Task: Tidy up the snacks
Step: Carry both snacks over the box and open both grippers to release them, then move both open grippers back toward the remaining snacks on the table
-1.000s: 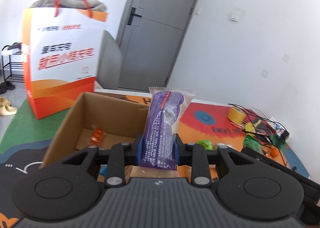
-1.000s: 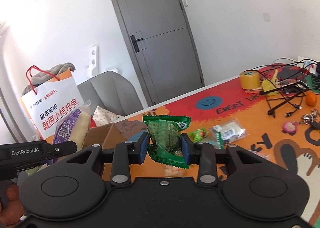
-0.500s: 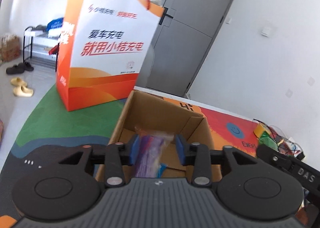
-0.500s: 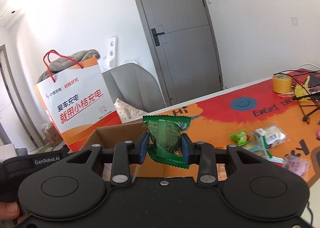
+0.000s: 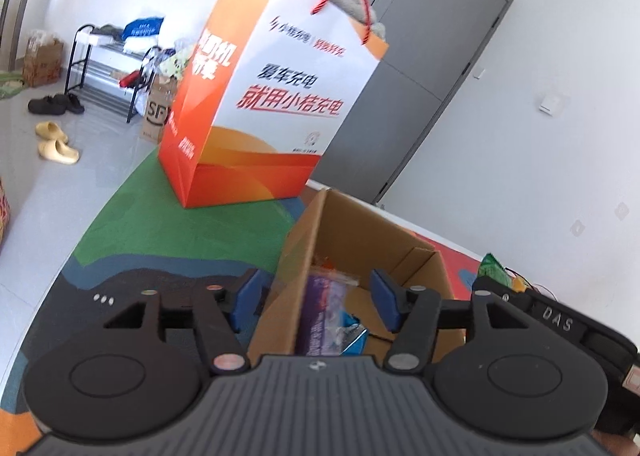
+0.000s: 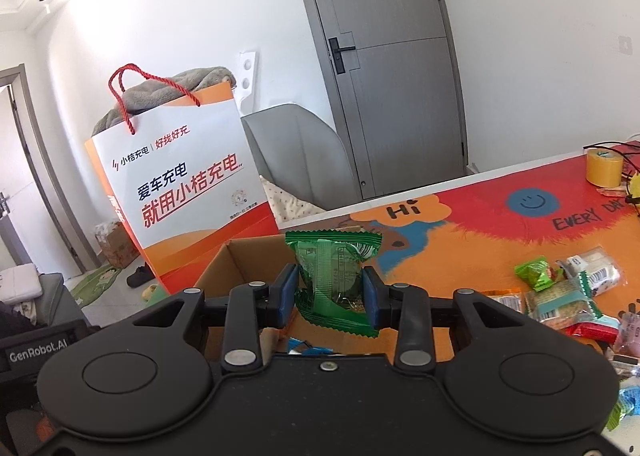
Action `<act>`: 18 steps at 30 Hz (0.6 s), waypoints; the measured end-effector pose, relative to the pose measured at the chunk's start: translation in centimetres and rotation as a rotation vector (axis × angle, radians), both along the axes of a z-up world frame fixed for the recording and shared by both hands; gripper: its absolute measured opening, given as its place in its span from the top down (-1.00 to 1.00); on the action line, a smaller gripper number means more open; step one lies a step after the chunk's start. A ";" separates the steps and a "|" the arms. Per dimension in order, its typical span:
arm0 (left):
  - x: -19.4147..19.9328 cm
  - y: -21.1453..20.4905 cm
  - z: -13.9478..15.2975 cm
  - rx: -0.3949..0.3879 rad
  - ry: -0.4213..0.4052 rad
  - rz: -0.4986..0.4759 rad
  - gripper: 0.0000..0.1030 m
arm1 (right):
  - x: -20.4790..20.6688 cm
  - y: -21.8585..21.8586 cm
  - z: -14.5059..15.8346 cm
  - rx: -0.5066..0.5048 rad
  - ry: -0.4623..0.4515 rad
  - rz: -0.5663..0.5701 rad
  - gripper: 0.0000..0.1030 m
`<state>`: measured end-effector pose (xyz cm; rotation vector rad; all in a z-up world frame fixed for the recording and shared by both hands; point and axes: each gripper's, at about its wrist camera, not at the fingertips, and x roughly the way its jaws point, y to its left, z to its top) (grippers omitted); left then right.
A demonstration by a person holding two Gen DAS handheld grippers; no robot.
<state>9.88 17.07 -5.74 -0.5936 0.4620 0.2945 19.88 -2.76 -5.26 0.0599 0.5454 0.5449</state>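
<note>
The desk (image 6: 460, 232) with its bright orange and red mat runs back to a white far edge in front of a grey door (image 6: 384, 67). Along the desk's left edge an orange paper bag (image 5: 272, 95) stands upright, with bare green mat around its base. Just right of it sits an open cardboard box (image 5: 360, 248), its near wall cutting across the gap of the left gripper (image 5: 314, 296), whose jaws are opening. A purple packet (image 5: 320, 316) lies inside the box, free of both pads. The right gripper (image 6: 330, 298) hangs above the box rim, jaws pinching a green packet (image 6: 332, 272). More loose packets (image 6: 560, 288) crowd the desk's right side.
</note>
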 end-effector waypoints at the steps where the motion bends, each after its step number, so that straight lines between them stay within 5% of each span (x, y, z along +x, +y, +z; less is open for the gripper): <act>1: 0.0 0.2 -0.1 -0.001 0.005 0.005 -0.17 | 0.0 0.2 0.0 0.001 0.002 -0.001 0.32; 5: -0.2 0.8 -0.6 -0.009 0.004 0.024 -0.34 | 0.3 0.6 0.0 0.032 0.008 0.010 0.14; 7: -0.3 0.9 -0.7 -0.013 0.006 0.037 -0.44 | 0.4 0.4 0.0 0.033 0.023 -0.006 -0.19; 18: -1.6 -0.4 0.3 -0.006 -0.020 0.066 -0.74 | -1.8 -4.0 2.0 0.030 -0.011 -0.045 -0.64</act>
